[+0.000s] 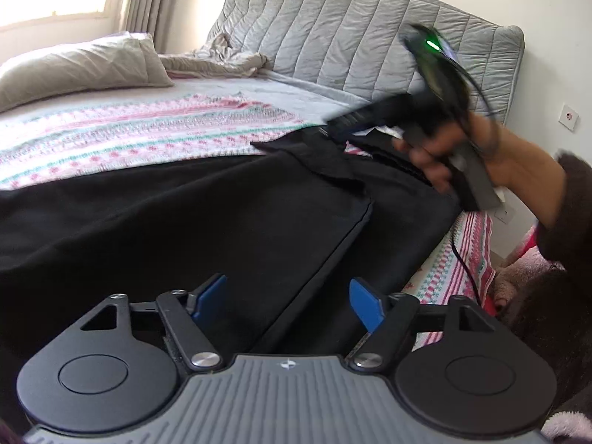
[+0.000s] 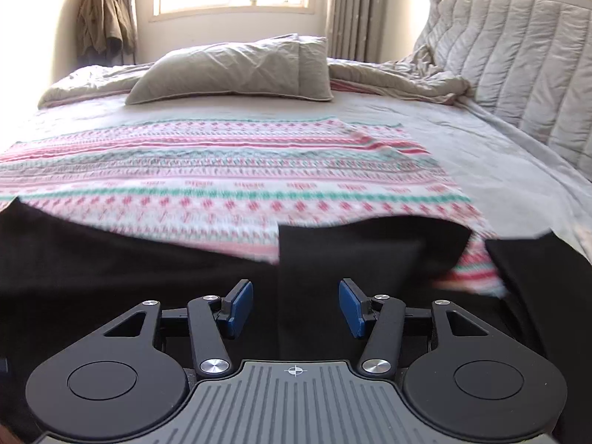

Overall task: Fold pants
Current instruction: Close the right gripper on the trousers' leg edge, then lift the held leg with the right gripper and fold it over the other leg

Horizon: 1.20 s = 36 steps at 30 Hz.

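Mostly I saw soft cloth: the black pants (image 1: 192, 222) lay matte and heavy across the lower half of the left wrist view, spread over a knitted blanket (image 1: 129, 129) banded in pink, teal and white on the bed (image 2: 462, 140). A straight hemmed edge ran diagonally from the lower middle towards the right of that frame, and a folded flap of the same black fabric sat rumpled just above it. Behind, a quilted grey headboard (image 1: 351, 37) with stitched vertical channels filled the upper right, and a creased beige pillow (image 1: 74, 66) lay at upper left.

My left gripper (image 1: 288, 301) had its blue-padded fingers (image 1: 366, 303) standing apart, with the pants beneath and ahead of them but nothing pinched between the pads. My right gripper (image 2: 296, 305) also had its fingers (image 2: 240, 305) parted, hovering over the black fabric (image 2: 351, 259) at the bottom of its frame; no cloth was clamped there. In the left view, that right gripper (image 1: 342, 125) appeared blurred at centre right, carried by a hand (image 1: 481, 159) in a dark fuzzy sleeve (image 1: 566, 214), just above the waist end of the pants.
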### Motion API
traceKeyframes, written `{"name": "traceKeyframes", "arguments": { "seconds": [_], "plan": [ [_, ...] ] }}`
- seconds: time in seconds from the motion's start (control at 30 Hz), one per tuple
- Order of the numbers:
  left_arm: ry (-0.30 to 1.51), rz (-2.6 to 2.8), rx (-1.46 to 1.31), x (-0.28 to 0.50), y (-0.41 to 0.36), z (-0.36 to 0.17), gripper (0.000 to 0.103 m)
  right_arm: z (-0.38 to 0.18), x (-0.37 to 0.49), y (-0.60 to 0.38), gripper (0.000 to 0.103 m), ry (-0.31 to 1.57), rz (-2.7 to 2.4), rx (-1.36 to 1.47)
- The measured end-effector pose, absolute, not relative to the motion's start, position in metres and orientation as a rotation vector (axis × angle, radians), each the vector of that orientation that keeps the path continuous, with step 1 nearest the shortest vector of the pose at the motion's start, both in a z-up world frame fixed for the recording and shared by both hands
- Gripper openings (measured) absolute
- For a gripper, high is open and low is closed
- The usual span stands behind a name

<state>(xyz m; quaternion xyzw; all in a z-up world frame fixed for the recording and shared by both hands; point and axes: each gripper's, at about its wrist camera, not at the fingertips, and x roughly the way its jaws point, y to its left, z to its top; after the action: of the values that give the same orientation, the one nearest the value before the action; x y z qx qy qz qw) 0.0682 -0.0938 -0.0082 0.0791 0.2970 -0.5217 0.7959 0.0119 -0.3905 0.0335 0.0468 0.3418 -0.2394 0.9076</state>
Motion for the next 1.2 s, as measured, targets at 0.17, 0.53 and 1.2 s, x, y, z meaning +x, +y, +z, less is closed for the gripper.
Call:
{"name": "traceKeyframes", "arguments": {
  "seconds": [0.17, 0.53, 1.2],
  "plan": [
    [0.708, -1.141, 0.063, 0.085, -0.086, -0.016, 0.079, 0.011, 0.071, -0.406, 0.051, 0.754, -0.532, 0.061],
    [0.7, -1.146, 0.085, 0.084, -0.088, -0.016, 0.079, 0.0, 0.077, -0.421, 0.002, 0.704, -0.643, -0.01],
    [0.57, -1.088, 0.375, 0.054, -0.11, -0.014, 0.045, 0.036, -0.135, -0.478, 0.001, 0.586, -0.88, 0.264]
  ]
}}
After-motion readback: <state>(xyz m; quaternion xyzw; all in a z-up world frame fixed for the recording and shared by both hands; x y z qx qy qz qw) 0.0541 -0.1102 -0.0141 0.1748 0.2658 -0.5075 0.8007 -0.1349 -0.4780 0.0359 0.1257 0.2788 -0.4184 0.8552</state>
